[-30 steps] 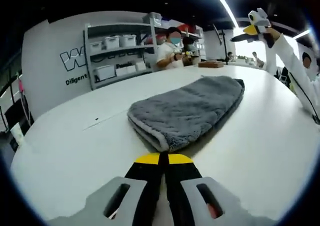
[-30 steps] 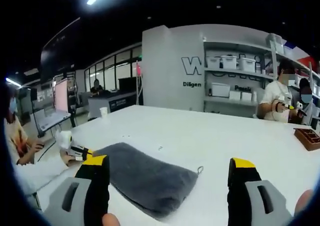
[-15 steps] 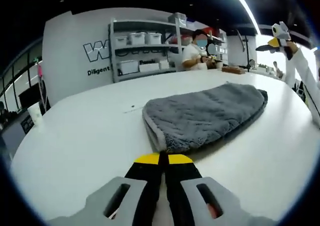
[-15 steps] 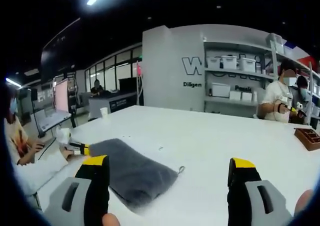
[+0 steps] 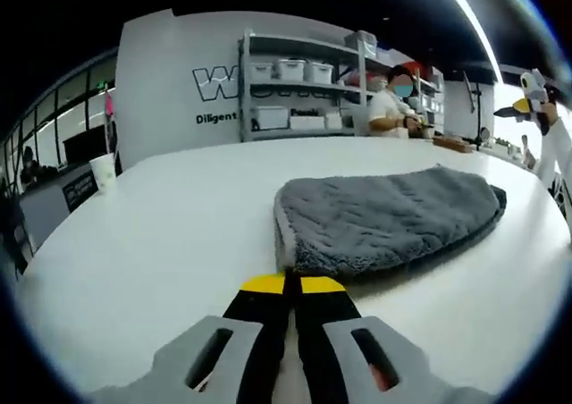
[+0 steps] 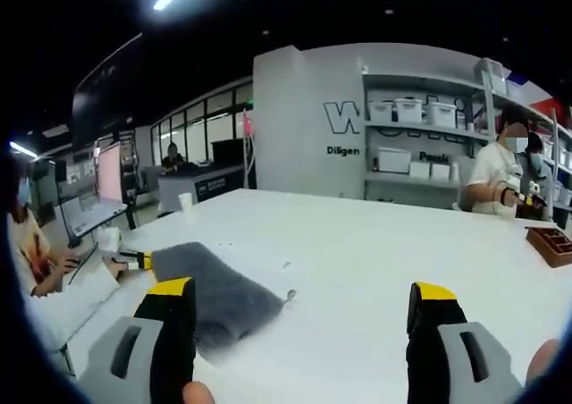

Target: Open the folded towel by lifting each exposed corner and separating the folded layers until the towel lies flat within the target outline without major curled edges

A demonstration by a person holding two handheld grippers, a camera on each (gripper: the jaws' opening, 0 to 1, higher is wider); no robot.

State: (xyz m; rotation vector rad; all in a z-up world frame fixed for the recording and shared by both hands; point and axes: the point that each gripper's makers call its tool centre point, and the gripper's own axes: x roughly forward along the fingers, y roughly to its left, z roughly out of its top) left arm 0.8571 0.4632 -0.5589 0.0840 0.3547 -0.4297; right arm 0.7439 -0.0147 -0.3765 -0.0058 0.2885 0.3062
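A grey plush towel (image 5: 384, 221) lies folded on the white table (image 5: 152, 243), its bound edge turned toward me. My left gripper (image 5: 286, 283) is shut, its yellow tips pinching the towel's near edge. The right gripper view has the same towel (image 6: 210, 288) low at the left, with the left gripper (image 6: 134, 261) at its far left end. My right gripper (image 6: 299, 292) is open and holds nothing, well above the table (image 6: 375, 243). In the left gripper view it hangs high at the right (image 5: 529, 96), on a white sleeve.
Shelves with white bins (image 5: 295, 91) line the far wall. A person (image 5: 393, 105) works at the table's far side, near a wooden tray (image 6: 547, 246). A paper cup (image 5: 104, 167) stands by the far left edge. Another person (image 6: 27, 243) sits at the left.
The towel has slid left across the table together with the shut left gripper, and the left gripper view has swung round. The right gripper has stayed still and open.
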